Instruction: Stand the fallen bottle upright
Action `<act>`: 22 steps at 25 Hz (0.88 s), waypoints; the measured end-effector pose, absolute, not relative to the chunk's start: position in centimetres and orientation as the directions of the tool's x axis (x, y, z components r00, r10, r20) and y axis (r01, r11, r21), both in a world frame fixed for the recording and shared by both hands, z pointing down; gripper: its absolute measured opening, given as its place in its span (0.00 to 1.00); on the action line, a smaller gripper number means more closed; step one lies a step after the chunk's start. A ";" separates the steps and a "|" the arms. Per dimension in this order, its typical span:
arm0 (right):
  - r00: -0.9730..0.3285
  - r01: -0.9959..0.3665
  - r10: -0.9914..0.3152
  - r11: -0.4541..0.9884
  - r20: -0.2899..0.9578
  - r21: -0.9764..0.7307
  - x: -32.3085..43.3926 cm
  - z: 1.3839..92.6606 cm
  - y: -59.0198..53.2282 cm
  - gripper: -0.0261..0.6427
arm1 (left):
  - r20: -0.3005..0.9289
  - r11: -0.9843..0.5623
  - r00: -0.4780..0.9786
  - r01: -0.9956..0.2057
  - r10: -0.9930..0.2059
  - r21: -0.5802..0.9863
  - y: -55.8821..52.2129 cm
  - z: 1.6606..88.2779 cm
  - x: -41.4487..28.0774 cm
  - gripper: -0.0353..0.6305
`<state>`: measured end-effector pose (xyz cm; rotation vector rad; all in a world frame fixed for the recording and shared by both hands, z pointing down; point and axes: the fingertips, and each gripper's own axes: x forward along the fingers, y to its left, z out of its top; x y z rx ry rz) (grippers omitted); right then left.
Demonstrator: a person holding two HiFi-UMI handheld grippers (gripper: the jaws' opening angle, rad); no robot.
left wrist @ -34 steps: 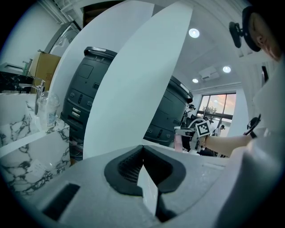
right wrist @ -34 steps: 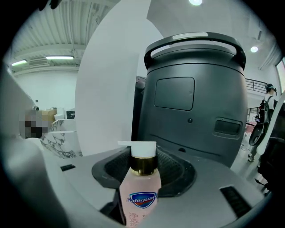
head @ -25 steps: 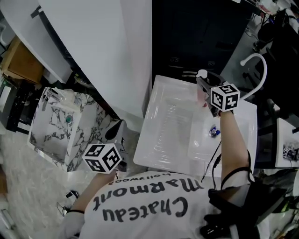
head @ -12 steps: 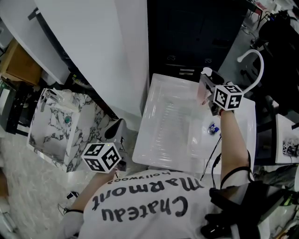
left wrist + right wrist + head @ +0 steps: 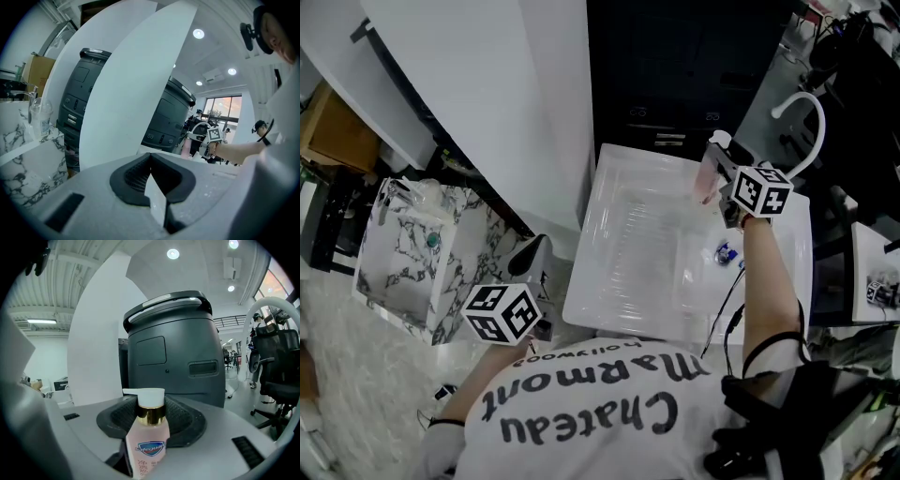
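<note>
A clear bottle (image 5: 147,446) of pink soap, with a gold collar and a white pump cap, stands upright between the pads of my right gripper (image 5: 151,408), which is shut on it. In the head view the bottle (image 5: 707,180) hangs over the far right part of the white table (image 5: 619,281), in front of the right gripper (image 5: 715,173) and its marker cube. My left gripper (image 5: 528,255) is low at the table's near left corner, away from the bottle. In its own view the left gripper (image 5: 150,157) has its dark pads meeting with nothing in them.
A small blue object (image 5: 727,253) lies on the table near my right forearm. A dark grey machine (image 5: 173,352) stands beyond the table. A marble-patterned box (image 5: 412,253) sits on the floor at left. A white curved tube (image 5: 811,122) and an office chair (image 5: 276,366) are at right.
My right gripper has carried the bottle a little toward the table's far right edge and rolled slightly. The left gripper has stayed where it was.
</note>
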<state>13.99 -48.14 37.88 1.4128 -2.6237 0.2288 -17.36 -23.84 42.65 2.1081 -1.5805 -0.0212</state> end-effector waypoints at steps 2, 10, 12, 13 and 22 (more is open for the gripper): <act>-0.542 -0.838 -0.816 0.542 0.202 -0.061 14.2 37.8 -48.1 0.30 | 0.279 -0.201 0.327 -0.896 -0.903 0.397 -23.9 42.6 -17.3 0.07; -0.526 -0.850 -0.833 0.522 0.170 -0.070 15.4 37.6 -47.7 0.30 | 0.277 -0.217 0.342 -0.892 -0.898 0.396 -24.1 42.6 -16.6 0.07; -0.516 -0.856 -0.841 0.513 0.160 -0.064 15.8 37.5 -47.6 0.30 | 0.277 -0.220 0.345 -0.892 -0.897 0.396 -24.1 42.6 -16.4 0.07; -0.511 -0.859 -0.846 0.508 0.153 -0.061 16.0 37.5 -47.6 0.30 | 0.278 -0.222 0.346 -0.892 -0.896 0.395 -24.1 42.7 -16.3 0.07; -0.459 -0.887 -0.884 0.452 0.083 -0.090 17.5 37.2 -47.6 0.30 | 0.289 -0.226 0.352 -0.893 -0.891 0.390 -24.0 42.9 -15.9 0.07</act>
